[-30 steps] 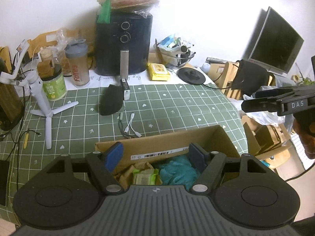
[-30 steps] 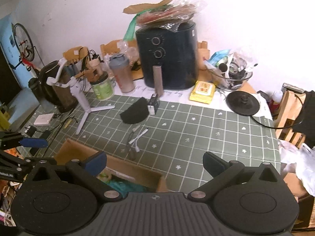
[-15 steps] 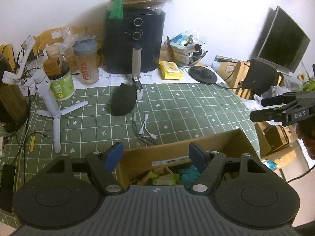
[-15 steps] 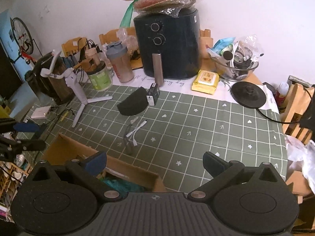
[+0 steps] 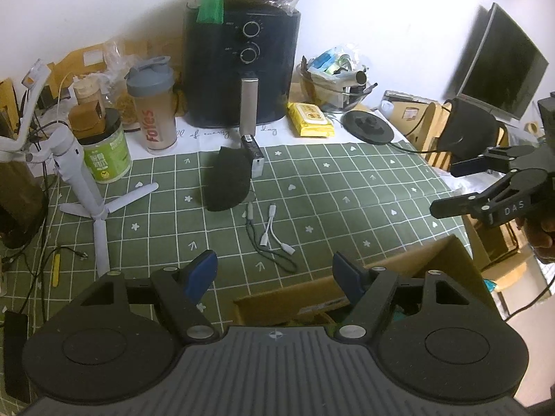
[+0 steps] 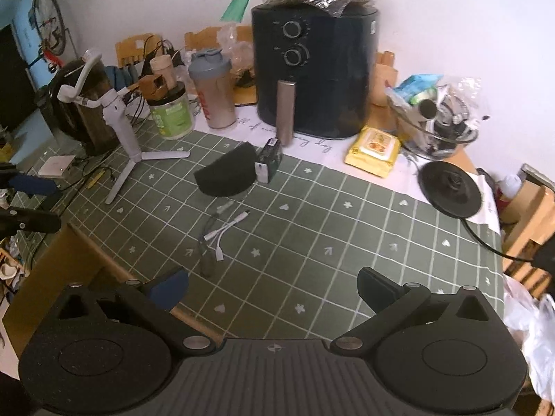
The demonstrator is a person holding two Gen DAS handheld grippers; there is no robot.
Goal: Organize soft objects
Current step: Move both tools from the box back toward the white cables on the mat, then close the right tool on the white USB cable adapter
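Note:
A brown cardboard box [image 5: 388, 277] stands at the table's near edge; its contents are almost hidden behind my left gripper body. It also shows in the right wrist view [image 6: 52, 277] at lower left. A black soft pouch [image 5: 227, 182] lies mid-table, also in the right wrist view [image 6: 225, 173]. A yellow wet-wipes pack [image 5: 310, 119] lies by the air fryer. My left gripper [image 5: 274, 272] is open and empty above the box's far edge. My right gripper [image 6: 272, 286] is open and empty over the table's near edge; it shows at right in the left wrist view [image 5: 485, 187].
A black air fryer [image 5: 242, 66] stands at the back, with a shaker bottle [image 5: 152, 104], green jar [image 5: 105, 152] and white tripod [image 5: 86, 187] left. White adapter cables [image 5: 274, 232] lie mid-table. A glass bowl [image 6: 437, 121], kettle base [image 6: 451, 187] and monitor [image 5: 499, 66] are right.
Both grippers have pulled back and up from the box. The box has slid lower in both views and its contents have dropped out of sight. Both stay open.

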